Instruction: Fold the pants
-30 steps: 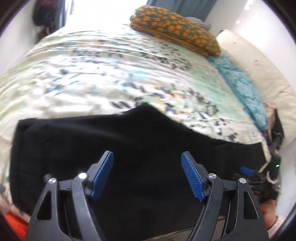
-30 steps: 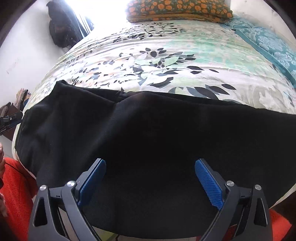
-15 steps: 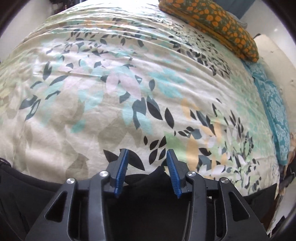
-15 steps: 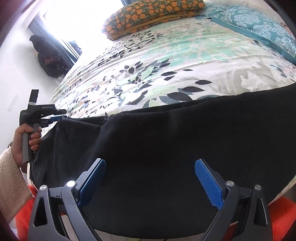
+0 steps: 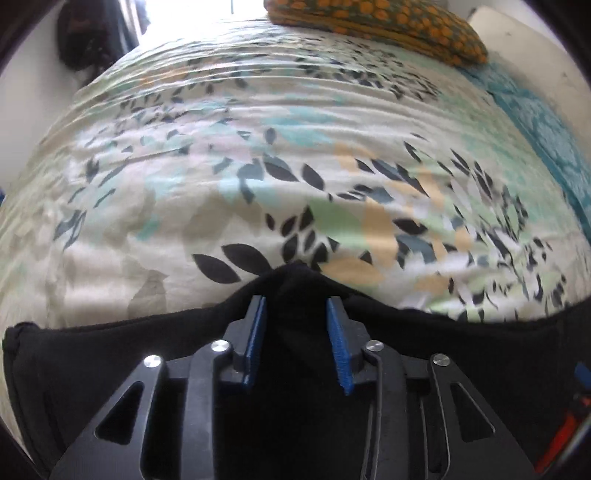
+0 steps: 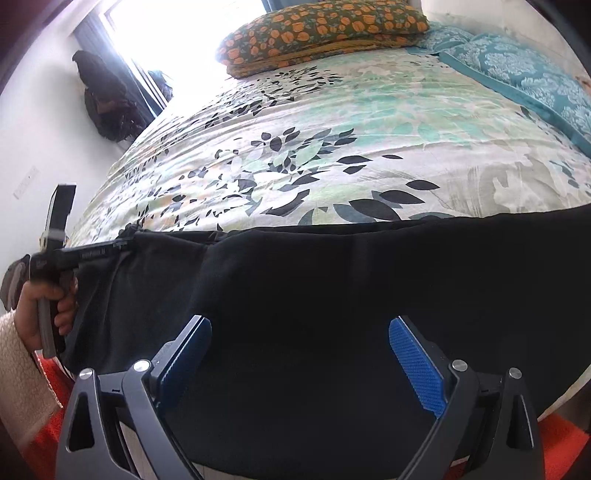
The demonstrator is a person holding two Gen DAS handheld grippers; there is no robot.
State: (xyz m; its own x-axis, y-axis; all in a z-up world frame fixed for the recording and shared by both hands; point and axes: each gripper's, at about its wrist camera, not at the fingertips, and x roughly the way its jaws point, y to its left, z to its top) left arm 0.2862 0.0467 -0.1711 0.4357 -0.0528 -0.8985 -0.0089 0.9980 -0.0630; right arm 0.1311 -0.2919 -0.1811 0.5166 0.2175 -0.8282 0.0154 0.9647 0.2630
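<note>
Black pants (image 6: 332,295) lie spread across the near edge of the bed (image 6: 369,129), over a quilt printed with dark, teal and pale green leaves. In the left wrist view the left gripper (image 5: 295,325) has its blue-padded jaws drawn close together on a raised peak of the black cloth (image 5: 295,280) at the garment's far edge; the fabric rises to a point between the pads, so the jaws are clenched on the pants. In the right wrist view the same tool (image 6: 85,254) shows at the left end of the garment, with the person's hand (image 6: 44,306) around its handle and a cream fleece sleeve (image 6: 18,376) at the wrist. The right gripper (image 6: 299,354) hangs above the near part of the pants with its jaws spread wide and nothing between them. An orange-and-green floral pillow (image 6: 325,33) rests at the far end of the bed, with a teal patterned pillow (image 6: 524,74) beside it to the right. Orange fabric (image 6: 561,443) shows below the bed's near edge.
</note>
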